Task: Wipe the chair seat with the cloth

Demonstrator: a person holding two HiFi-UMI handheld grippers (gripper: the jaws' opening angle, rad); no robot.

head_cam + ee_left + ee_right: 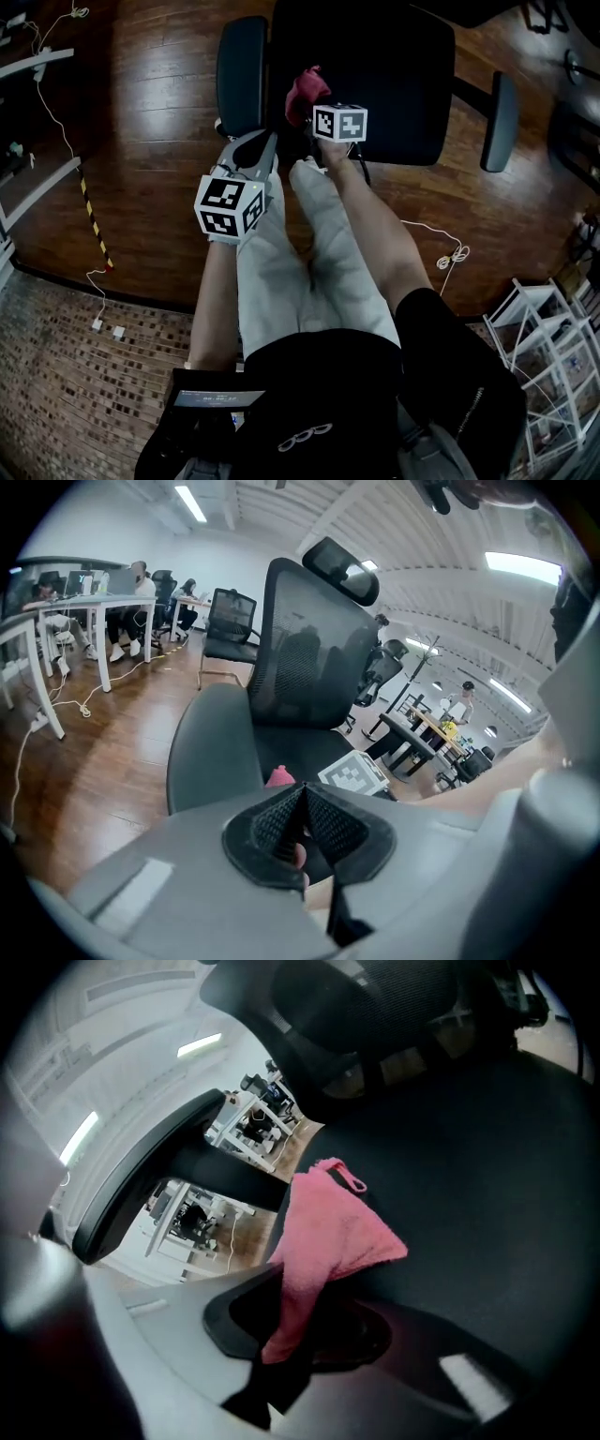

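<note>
"Two things: which step are you on, and where's the cloth?"

"I judge I'm at the start of the wipe. My right gripper point(298, 1330) has its fingers pinched on one end of the pink cloth point(330, 1232). The rest fans out ahead of the fingers and seems to lie on the black chair seat point(487, 1194), near the seat's edge by the armrest point(242, 75)."

"And your left?"

"My left gripper point(300, 819) has its fingers pressed together on nothing. It hangs off the seat, on the near side of that armrest, and the cloth lies beyond its fingertips."

"What does the next move call for?"

"As I read it, pressing the cloth flat under the right fingers and dragging it across the seat, away from the armrest. Most of the seat lies on the far side of the fingers. The pinch holds only a narrow end, so I'd go gently, or the cloth may bunch or slip out."
</note>
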